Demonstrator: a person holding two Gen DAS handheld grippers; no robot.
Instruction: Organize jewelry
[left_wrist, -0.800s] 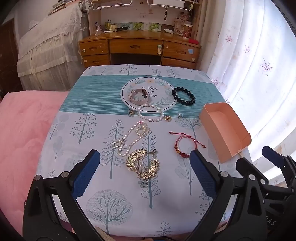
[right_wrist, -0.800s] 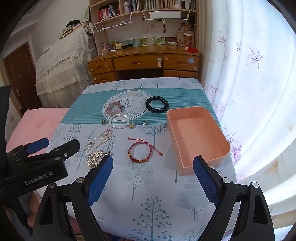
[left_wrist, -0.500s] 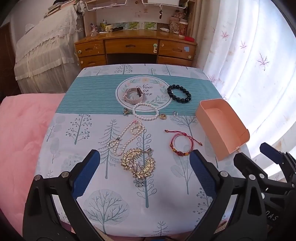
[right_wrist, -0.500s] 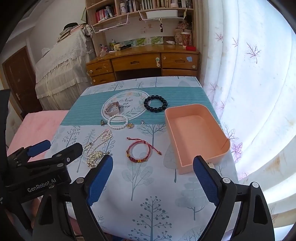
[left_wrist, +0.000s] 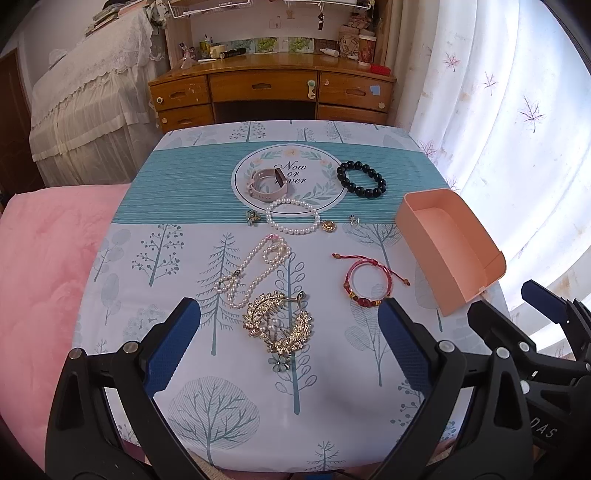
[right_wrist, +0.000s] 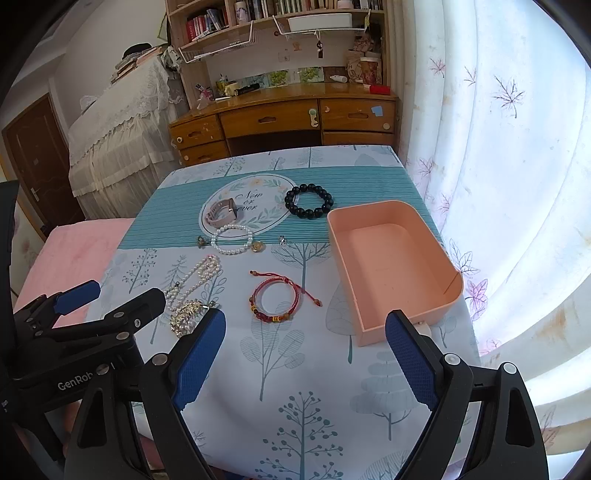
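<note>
Jewelry lies spread on a tree-print tablecloth (left_wrist: 192, 280). A gold leaf hair comb (left_wrist: 277, 325) lies nearest, between the jaws of my open, empty left gripper (left_wrist: 288, 350). Beyond it lie a long pearl necklace (left_wrist: 255, 273), a red cord bracelet (left_wrist: 367, 282), a pearl bracelet (left_wrist: 293, 216), a pink watch (left_wrist: 267, 182) and a black bead bracelet (left_wrist: 361, 180). An empty pink box (right_wrist: 391, 262) stands at the right. My right gripper (right_wrist: 306, 362) is open and empty, over the table's near edge, short of the red bracelet (right_wrist: 275, 301).
Small charms (left_wrist: 328, 226) and an earring (left_wrist: 354, 220) lie by the pearl bracelet. A pink blanket (left_wrist: 40, 266) borders the table on the left, a white curtain (right_wrist: 517, 184) on the right. A wooden desk (left_wrist: 273, 92) stands behind.
Both views have risen and pulled back slightly, so the jewelry sits a little farther from the jaws. Nothing on the table has moved. Both grippers stay open.
</note>
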